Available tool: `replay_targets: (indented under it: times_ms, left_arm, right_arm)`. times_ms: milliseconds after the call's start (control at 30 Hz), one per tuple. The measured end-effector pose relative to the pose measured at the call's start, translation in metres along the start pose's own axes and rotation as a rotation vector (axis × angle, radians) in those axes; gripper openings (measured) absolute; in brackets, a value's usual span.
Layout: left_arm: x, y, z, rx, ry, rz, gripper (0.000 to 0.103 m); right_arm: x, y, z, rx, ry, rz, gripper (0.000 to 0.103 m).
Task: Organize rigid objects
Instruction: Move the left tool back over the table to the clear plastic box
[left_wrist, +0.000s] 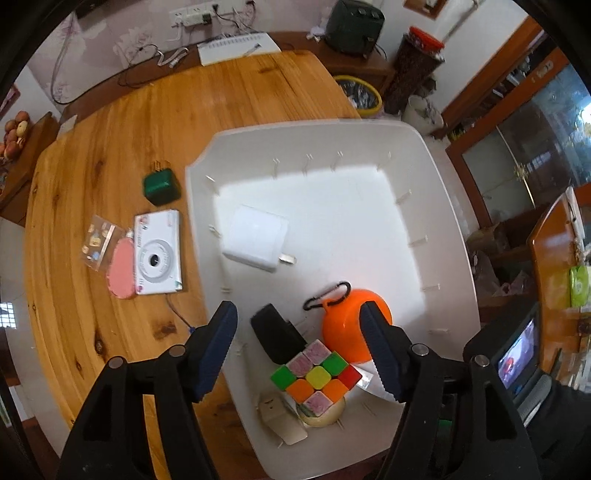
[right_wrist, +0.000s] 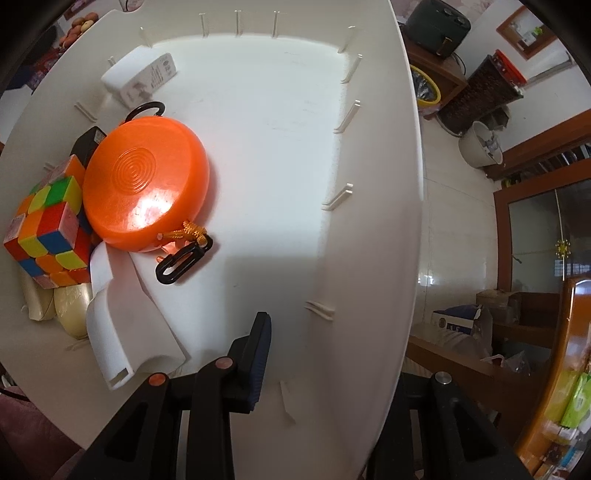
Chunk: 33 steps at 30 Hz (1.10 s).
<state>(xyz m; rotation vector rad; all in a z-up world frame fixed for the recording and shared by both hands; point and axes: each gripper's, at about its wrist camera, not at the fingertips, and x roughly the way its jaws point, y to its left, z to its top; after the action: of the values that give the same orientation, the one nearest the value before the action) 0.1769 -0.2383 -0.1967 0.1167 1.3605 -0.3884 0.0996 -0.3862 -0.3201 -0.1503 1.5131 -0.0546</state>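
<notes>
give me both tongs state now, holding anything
Left tongs: open, empty, above the bin's contents.
Right tongs: one finger visible, other hidden behind the bin wall; cannot tell.

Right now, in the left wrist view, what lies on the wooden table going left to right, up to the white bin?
Sticker sheet → pink oval piece → white camera → white bin's wall. The green charger sits farther back.

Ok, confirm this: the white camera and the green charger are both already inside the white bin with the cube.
Not quite. The white camera and green charger lie on the wooden table, left of the white bin, as the left wrist view shows. The cube is indeed inside the bin.
</notes>
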Motion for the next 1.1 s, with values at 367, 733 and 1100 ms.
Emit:
replay_targets:
  times_ms: [367,733,1100]
  left_arm:
    - [-0.019,0.071,0.01,-0.206,-0.075,0.048,0.078]
    - [-0.026,0.149,0.01,-0.535,-0.136,0.03,0.078]
    - [-0.014,0.2,0.008,-0.76,-0.158,0.02,0.08]
  right_arm:
    - [0.0,0.007,0.0,-0.029,0.028,-0.012,0.034]
    - [-0.001,0.011,0.007,-0.06,0.074,-0.016,0.034]
    - [0.0,0.01,0.012,-0.064,0.088,-0.013,0.034]
